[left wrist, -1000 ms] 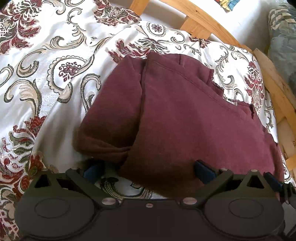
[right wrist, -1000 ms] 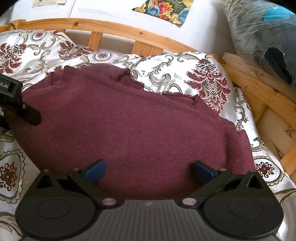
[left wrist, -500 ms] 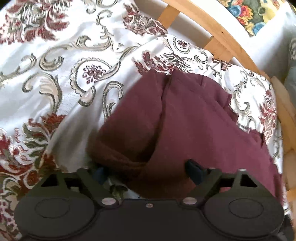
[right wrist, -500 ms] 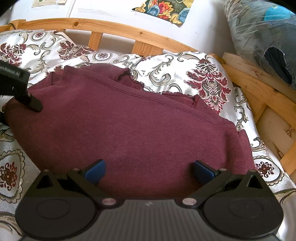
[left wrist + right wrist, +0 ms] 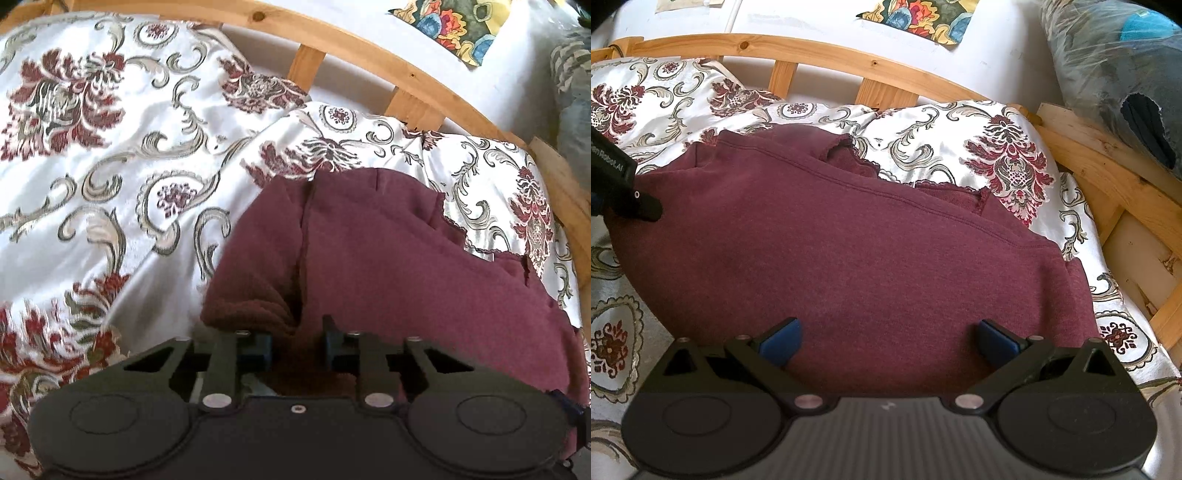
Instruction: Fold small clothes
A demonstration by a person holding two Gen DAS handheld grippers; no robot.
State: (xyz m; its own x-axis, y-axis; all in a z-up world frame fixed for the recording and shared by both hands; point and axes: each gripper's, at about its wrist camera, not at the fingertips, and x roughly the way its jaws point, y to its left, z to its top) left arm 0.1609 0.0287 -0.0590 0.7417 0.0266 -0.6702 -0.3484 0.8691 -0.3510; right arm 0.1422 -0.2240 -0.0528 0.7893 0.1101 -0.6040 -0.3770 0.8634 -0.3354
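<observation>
L gripper (image 5: 297, 341): I have just been closing its fingers (image 5: 258, 345), and they now clamp a bunched fold at the near-left edge of the top (image 5: 388, 266). Cloth fills the gap between the pads.

R gripper (image 5: 888, 341): fingers (image 5: 781, 338) spread wide, nothing clamped. They sit over the near edge of the top (image 5: 849, 240); I can't tell whether the pads touch the cloth.

Top: maroon, lace-trimmed at the neck, lying mostly flat on the bedspread (image 5: 92, 166), w/ one side flap already folded over on the left. The L gripper body (image 5: 613, 184) shows at the top's left edge in the R wrist view.

Wooden bed frame (image 5: 820, 55) runs behind.
</observation>
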